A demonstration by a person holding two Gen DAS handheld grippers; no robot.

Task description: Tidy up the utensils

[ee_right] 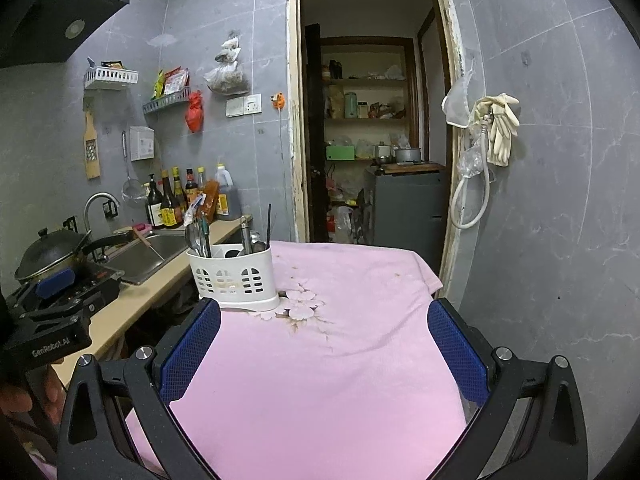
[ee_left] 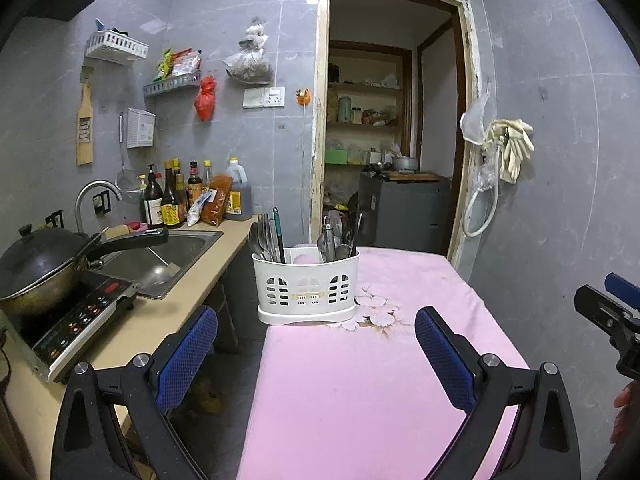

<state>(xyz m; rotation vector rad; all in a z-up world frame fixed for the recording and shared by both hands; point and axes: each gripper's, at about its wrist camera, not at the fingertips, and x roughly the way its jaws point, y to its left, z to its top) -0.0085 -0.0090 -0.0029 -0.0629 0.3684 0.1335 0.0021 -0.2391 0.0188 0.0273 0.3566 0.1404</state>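
A white slotted utensil caddy (ee_left: 307, 292) stands on the pink cloth-covered table (ee_left: 352, 392), near its far left edge. Spoons and chopsticks (ee_left: 266, 240) stand in its left compartment and more metal utensils (ee_left: 336, 242) in its right one. It also shows in the right wrist view (ee_right: 234, 278) with utensils (ee_right: 200, 236) upright in it. My left gripper (ee_left: 316, 354) is open and empty, above the table in front of the caddy. My right gripper (ee_right: 324, 350) is open and empty over the cloth, to the right of the caddy.
A counter on the left holds an induction cooker with a lidded wok (ee_left: 44, 264), a steel sink (ee_left: 168, 256) and sauce bottles (ee_left: 180, 200). An open doorway (ee_left: 384, 120) lies behind the table. Gloves and a hose (ee_left: 508, 152) hang on the right wall.
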